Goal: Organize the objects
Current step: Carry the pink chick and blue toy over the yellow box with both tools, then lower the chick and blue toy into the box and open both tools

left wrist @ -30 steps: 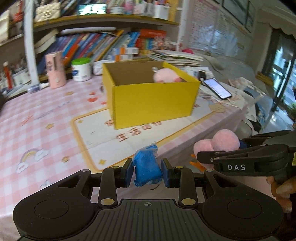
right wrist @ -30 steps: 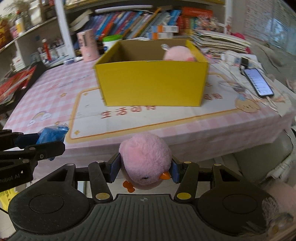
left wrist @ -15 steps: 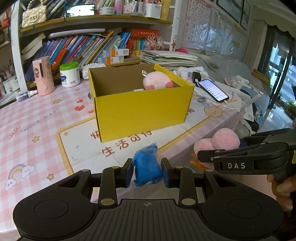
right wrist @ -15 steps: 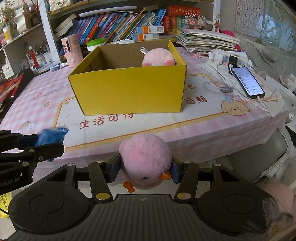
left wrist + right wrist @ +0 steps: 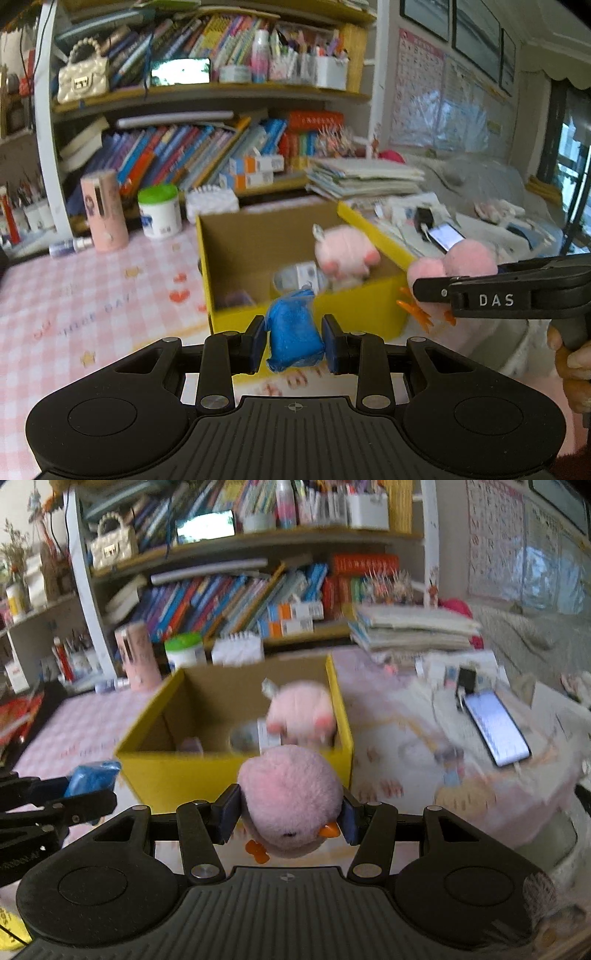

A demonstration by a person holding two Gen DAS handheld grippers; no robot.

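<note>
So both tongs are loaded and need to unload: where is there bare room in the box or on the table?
In the yellow box, the left half of the floor looks free, between the left wall and the clear container; the right side is crowded by the pink plush. On the table, the pink checked cloth left of the box is bare up to the pink tube.

Crammed bookshelf [image 5: 207,147] (window [image 5: 569,155] at right)

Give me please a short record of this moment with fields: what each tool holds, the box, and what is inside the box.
left tool: shut on blue packet
right tool: shut on pink plush chick
yellow box: open top, on the pink checked table
in box: pink plush toy, a few small items too blurred to name
both loads: near the box's front wall, not yet inside
</note>
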